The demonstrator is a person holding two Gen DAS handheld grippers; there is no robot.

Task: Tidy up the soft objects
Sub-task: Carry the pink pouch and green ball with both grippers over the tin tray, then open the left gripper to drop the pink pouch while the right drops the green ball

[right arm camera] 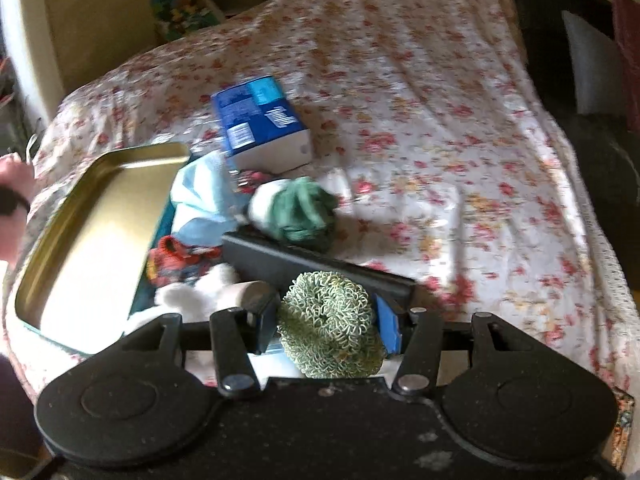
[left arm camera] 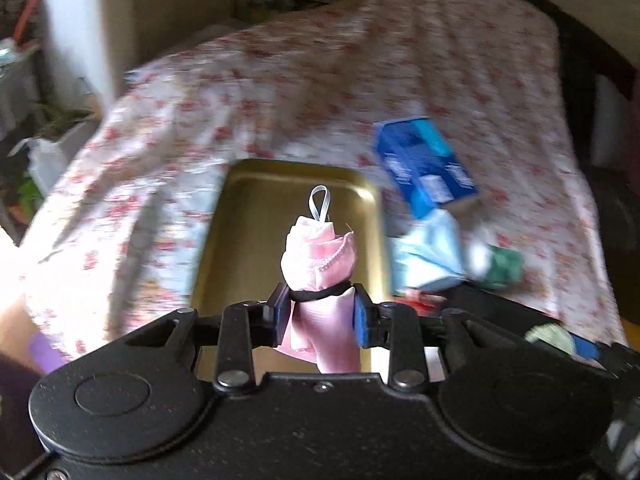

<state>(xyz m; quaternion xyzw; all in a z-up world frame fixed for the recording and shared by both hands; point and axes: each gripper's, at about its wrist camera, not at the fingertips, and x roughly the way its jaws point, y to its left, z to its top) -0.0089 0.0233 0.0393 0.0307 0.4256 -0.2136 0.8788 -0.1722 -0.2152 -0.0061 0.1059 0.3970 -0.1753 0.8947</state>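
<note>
My left gripper (left arm camera: 320, 308) is shut on a rolled pink cloth (left arm camera: 320, 256), bound with a black band and topped by a white loop. It hangs above the gold tray (left arm camera: 260, 184). In the right wrist view my right gripper (right arm camera: 324, 320) is shut on a pale green knitted scrunchie (right arm camera: 328, 324), held over a black flat case (right arm camera: 304, 260). The gold tray (right arm camera: 72, 248) lies to its left on the bed. Beside the tray are a light blue cloth (right arm camera: 204, 200), a green-and-white cloth (right arm camera: 296, 208), a red patterned piece (right arm camera: 180, 260) and something white and fluffy (right arm camera: 188, 292).
A blue box (right arm camera: 260, 120) lies on the floral bedsheet (right arm camera: 440, 120) behind the pile, seen too as the blue box (left arm camera: 424, 164) in the left wrist view. A hand (right arm camera: 12, 188) shows at the left edge. Dark furniture borders the bed on the right.
</note>
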